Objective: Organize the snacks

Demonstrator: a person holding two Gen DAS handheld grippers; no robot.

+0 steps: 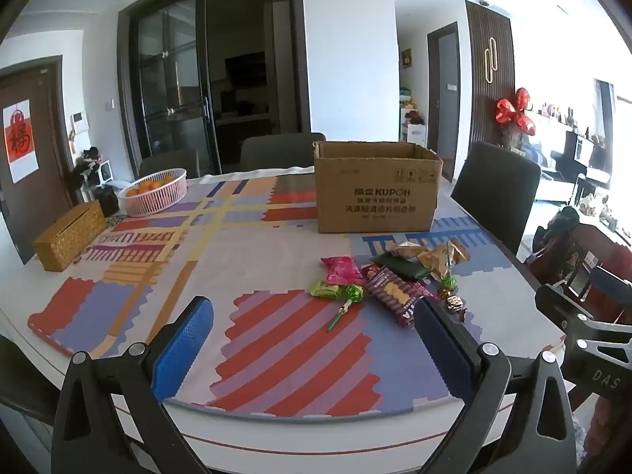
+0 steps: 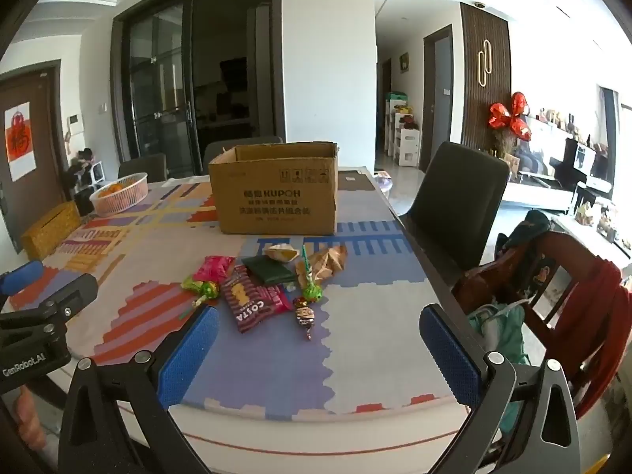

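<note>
Left gripper [image 1: 316, 339]: fingers spread wide, holding nothing.
Right gripper [image 2: 320, 339]: fingers wide, holding nothing.
Counter [image 1: 276, 355]: patterned mat, rounded near edge.
Snacks [image 2: 260, 288]: loose pile, 12 o'clock of the right gripper.
Cardboard box [image 2: 276, 201]: open-topped, beyond the snacks.
Fruit basket [image 1: 154, 191]: 10 o'clock, far.
Room: dark glass doors [image 1: 173, 87] behind.

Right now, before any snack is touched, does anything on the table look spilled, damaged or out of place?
Nothing looks spilled or damaged. The snacks lie in a loose, overlapping heap on the table mat in front of the open cardboard box, none inside it as far as can be seen. Both grippers are open and empty.
</note>
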